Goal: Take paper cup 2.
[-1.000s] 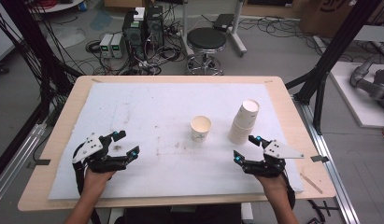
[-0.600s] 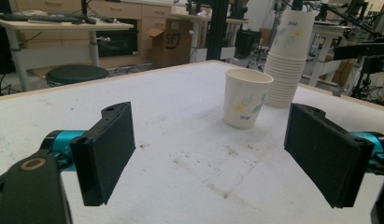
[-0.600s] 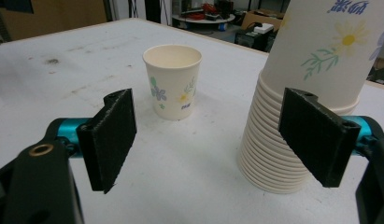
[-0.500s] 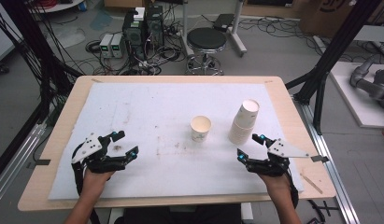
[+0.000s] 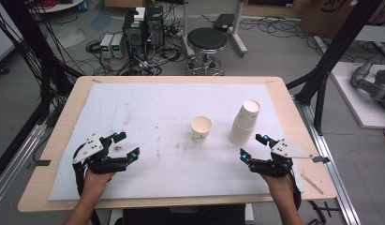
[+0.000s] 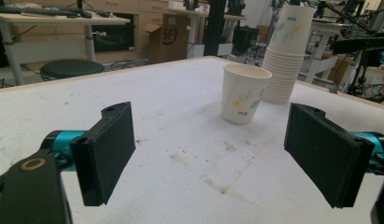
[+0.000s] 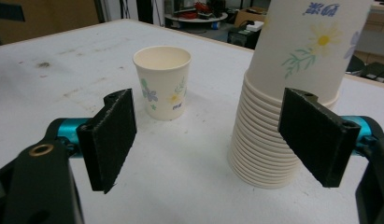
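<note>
Two grippers rest low over a white mat [image 5: 148,108] on a wooden table [image 5: 77,93], and both stand wide open with nothing between their jaws. The right gripper [image 5: 253,147] sits just short of a tall stack of paper cups [image 5: 245,123], its jaws spread on either side of the stack's lower half in the right gripper view. A single cup [image 5: 201,128] stands upright to the left of the stack, near it but apart. The left gripper [image 5: 126,145] waits well away across the mat, facing the single cup from a distance.

The likely job is pulling cups off the stack, and the stack looks like the weak point. It is tall, light and seems to lean a little in the high view, so a jaw that brushes its side on the way in could tip the whole column toward the single cup or off the mat's edge. A grip taken low would clamp many nested cups at once instead of freeing one. A hard squeeze on the thin paper wall could crumple the rim, jamming the cups together. With nothing steadying the base, lifting the top cup may drag its neighbours up too.
</note>
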